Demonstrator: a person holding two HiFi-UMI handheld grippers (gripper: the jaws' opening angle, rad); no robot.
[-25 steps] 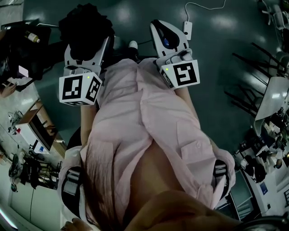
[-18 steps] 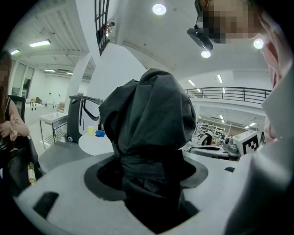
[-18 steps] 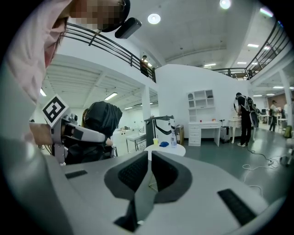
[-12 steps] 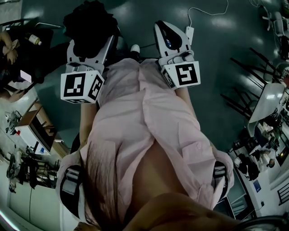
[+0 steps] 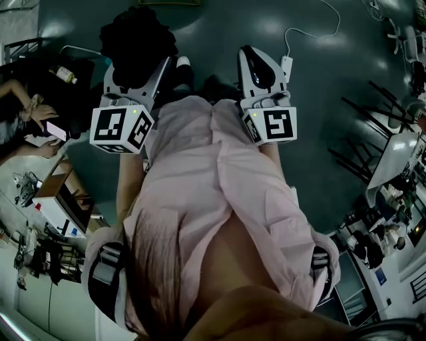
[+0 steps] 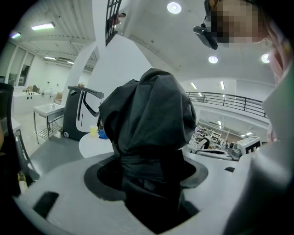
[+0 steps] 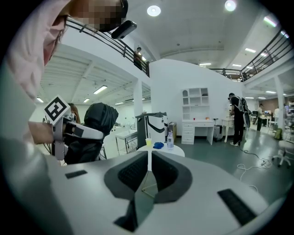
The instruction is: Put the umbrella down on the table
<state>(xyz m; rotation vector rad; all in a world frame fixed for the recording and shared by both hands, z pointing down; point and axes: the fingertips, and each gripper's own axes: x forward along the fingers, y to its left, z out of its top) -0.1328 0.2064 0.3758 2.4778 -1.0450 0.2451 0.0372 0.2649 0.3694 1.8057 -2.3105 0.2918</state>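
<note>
The floor (image 5: 333, 133) is dark and glossy and reflects the round recessed ceiling lights (image 7: 154, 10). The walls (image 7: 174, 82) are white. A railed mezzanine (image 7: 105, 41) runs overhead. A white shelf unit (image 7: 195, 98) stands above white drawer cabinets (image 7: 197, 131). Cluttered desks (image 5: 63, 193) line the left side in the head view.

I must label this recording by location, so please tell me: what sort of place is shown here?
Probably a large open lab or workshop hall. It has an upper walkway railing, a white desk with shelves above it, and cluttered workbenches carrying equipment.
</note>
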